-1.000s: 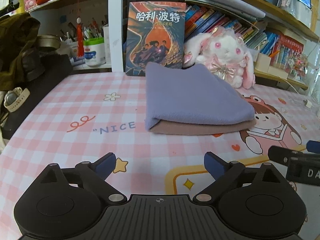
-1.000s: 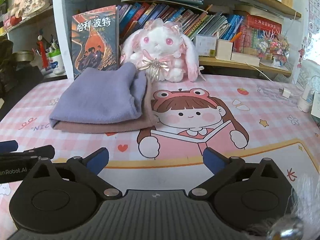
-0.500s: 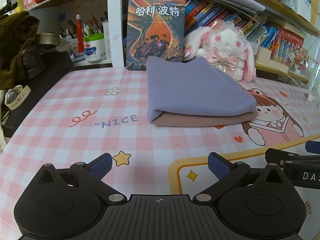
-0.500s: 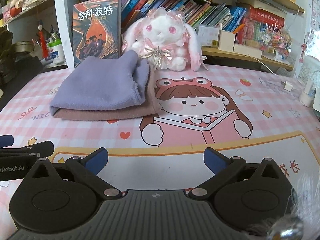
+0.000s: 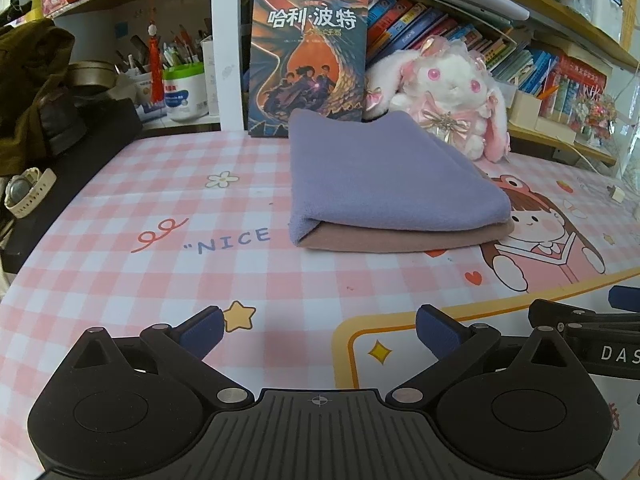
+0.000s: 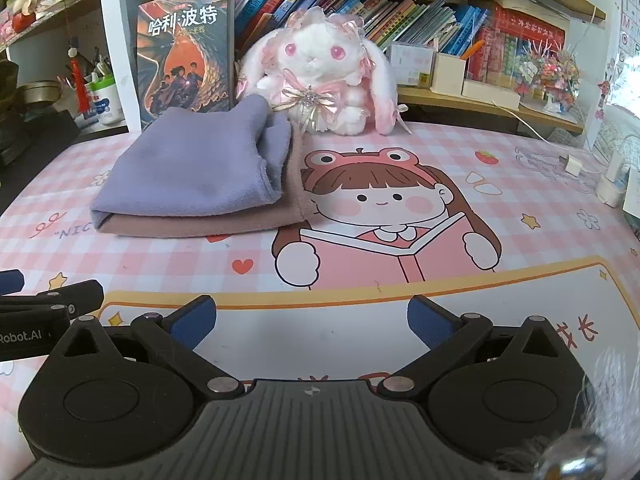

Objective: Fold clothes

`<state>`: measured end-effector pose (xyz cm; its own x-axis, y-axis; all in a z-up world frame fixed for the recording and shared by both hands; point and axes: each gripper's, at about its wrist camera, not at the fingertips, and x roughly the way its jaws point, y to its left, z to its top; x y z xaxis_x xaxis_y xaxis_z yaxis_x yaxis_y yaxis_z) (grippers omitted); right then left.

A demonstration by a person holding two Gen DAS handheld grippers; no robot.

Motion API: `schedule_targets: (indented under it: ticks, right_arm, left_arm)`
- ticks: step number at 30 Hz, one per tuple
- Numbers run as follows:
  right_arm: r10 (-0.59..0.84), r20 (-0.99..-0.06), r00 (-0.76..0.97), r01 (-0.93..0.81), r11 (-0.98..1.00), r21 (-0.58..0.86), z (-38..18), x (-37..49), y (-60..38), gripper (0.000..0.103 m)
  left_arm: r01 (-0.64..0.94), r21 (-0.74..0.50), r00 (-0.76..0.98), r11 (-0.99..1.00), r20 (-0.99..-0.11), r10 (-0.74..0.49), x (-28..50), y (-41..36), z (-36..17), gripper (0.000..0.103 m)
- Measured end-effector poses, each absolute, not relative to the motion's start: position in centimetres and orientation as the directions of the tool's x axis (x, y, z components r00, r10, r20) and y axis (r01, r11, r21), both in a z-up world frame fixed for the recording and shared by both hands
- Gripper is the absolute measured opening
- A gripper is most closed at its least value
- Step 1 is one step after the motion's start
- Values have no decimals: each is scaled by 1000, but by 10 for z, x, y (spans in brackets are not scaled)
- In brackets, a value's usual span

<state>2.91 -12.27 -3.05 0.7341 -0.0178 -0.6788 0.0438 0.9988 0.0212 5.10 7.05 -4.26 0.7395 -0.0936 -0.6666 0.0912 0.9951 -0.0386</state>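
A folded purple cloth lies on top of a folded dusty-pink cloth, stacked on the pink checked desk mat. My left gripper is open and empty, low over the mat, well in front of the stack. My right gripper is also open and empty, in front and to the right of the stack. Each gripper's side shows at the edge of the other's view.
A white plush rabbit and an upright book stand just behind the stack, below shelves of books. A watch and dark clothing lie at the left edge. A charger and cable sit at the right.
Both grippers have drawn back slightly from the folded stack, which sits a little higher in both views. The cloths have not moved.
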Motion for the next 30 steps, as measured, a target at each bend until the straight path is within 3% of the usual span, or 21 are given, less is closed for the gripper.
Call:
schedule_targets:
  ticks: [30]
  right_arm:
    - [-9,-692,722,35,999,23,-35,34,-120,103]
  left_arm:
    - [90,-39,727,995,-680,-92,55,71,-45,103]
